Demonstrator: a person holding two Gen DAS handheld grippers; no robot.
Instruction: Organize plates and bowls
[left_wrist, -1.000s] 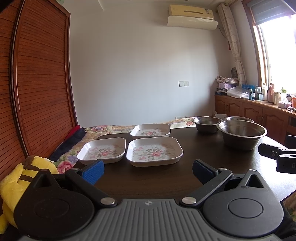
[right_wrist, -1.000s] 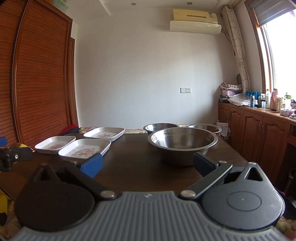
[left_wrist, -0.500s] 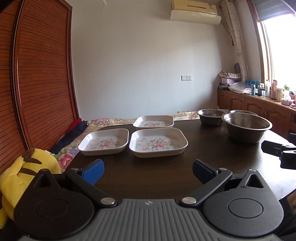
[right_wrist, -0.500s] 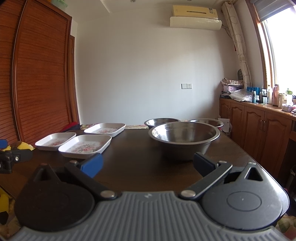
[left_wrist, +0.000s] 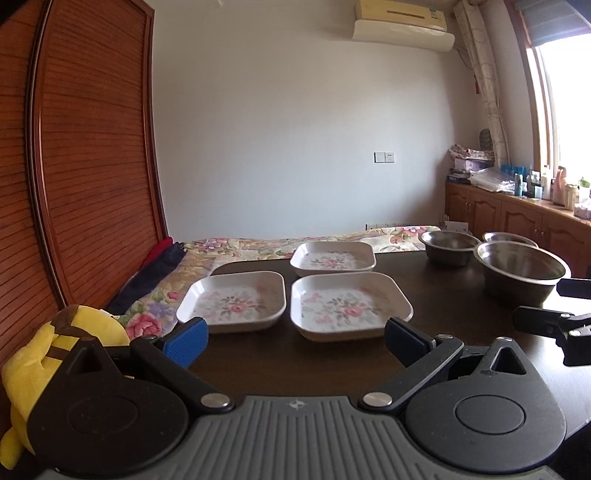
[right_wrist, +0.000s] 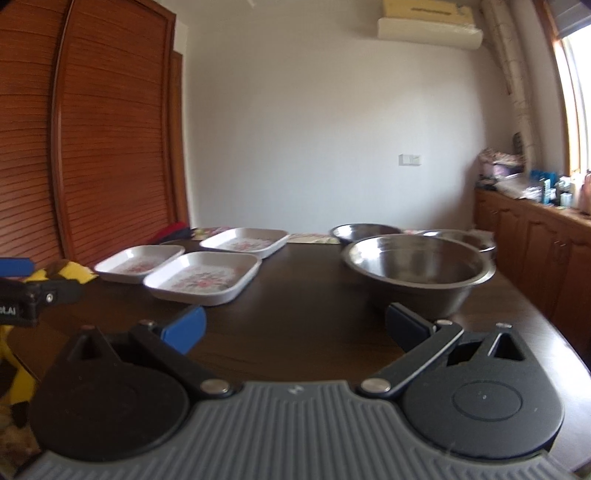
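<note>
Both grippers are hovering over the near edge of a dark wooden table, each with its jaws spread wide and holding nothing. The left gripper is facing three square white plates with a pink floral print: the near-right plate is sitting straight ahead of its blue-padded fingers, the near-left plate is lying just beside it with a narrow gap between them, and the far plate is resting behind the two, close to the near-right one. The right gripper is pointing between the plates and the bowls, with the large steel bowl standing just beyond its right finger. Two smaller steel bowls are sitting behind the large one: one to the back left and one to the back right, partly hidden by the large bowl's rim. All three bowls are standing upright and apart from the plates, on the right half of the table. A floral cloth is lying beyond the table's far edge, and a yellow plush toy is sitting at the left of the left gripper's view. A wooden cabinet with bottles on top is running along the right wall beneath the window.
</note>
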